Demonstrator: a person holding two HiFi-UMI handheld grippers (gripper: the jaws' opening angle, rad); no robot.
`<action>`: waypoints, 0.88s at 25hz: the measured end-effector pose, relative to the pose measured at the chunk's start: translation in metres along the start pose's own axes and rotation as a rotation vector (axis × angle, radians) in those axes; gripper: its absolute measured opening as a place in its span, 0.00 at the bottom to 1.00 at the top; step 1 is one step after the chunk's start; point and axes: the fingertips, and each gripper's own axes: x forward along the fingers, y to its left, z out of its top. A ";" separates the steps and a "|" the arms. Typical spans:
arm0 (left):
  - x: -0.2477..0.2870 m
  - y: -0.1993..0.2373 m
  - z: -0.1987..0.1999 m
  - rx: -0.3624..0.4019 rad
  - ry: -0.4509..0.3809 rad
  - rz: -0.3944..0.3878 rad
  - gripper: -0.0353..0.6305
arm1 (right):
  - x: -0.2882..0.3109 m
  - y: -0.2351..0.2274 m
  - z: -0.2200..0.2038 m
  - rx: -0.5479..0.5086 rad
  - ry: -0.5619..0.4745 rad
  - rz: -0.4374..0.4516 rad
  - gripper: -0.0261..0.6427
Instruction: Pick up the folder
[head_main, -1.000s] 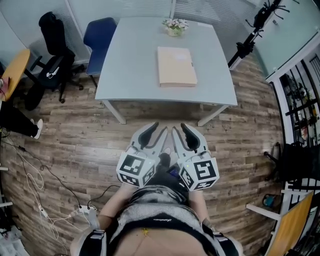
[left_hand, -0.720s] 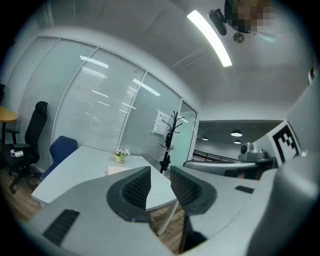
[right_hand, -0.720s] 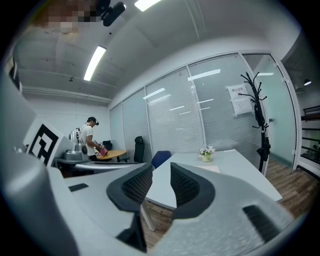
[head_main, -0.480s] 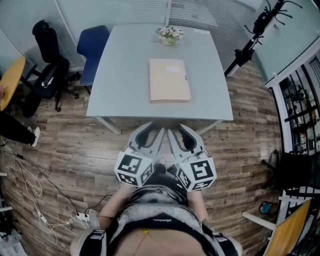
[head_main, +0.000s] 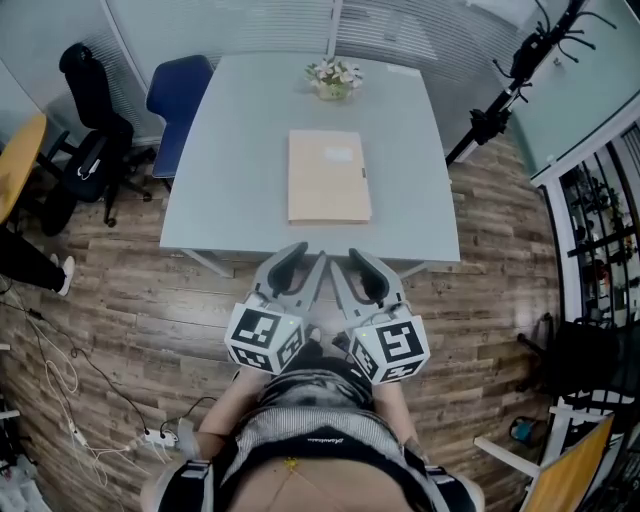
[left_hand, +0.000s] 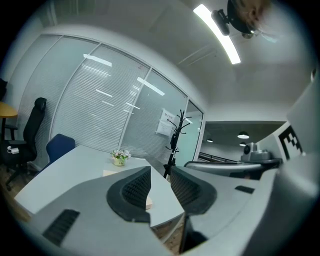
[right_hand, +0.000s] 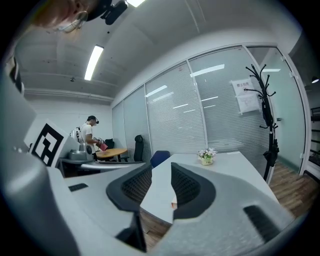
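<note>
A beige folder (head_main: 328, 177) lies flat in the middle of the grey table (head_main: 230, 200). In the head view both grippers are held side by side just short of the table's near edge, pointing at it. My left gripper (head_main: 305, 262) is open with nothing between its jaws, and so is my right gripper (head_main: 352, 262). In the left gripper view a corner of the folder (left_hand: 148, 202) shows beyond the gap of that gripper (left_hand: 160, 187). The right gripper view shows only an orange sliver of the folder (right_hand: 173, 204) past its own gripper (right_hand: 161, 187).
A small pot of flowers (head_main: 333, 78) stands at the table's far edge. A blue chair (head_main: 180, 95) and a black office chair (head_main: 90, 130) stand left of the table, a black stand (head_main: 505, 95) right of it. Cables (head_main: 60, 380) lie on the wooden floor. A person (right_hand: 90, 137) stands far off.
Both grippers have moved forward together toward the table. The table and folder now sit nearer and lower in the head view. The jaws look the same.
</note>
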 end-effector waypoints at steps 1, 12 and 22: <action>0.005 -0.001 0.000 0.002 -0.001 0.001 0.20 | 0.001 -0.005 0.000 -0.002 0.001 0.000 0.22; 0.037 -0.010 0.001 0.021 0.014 0.006 0.20 | 0.007 -0.044 0.001 0.036 -0.016 0.003 0.22; 0.069 -0.003 0.004 0.026 0.027 -0.006 0.20 | 0.022 -0.069 0.003 0.064 -0.026 -0.010 0.22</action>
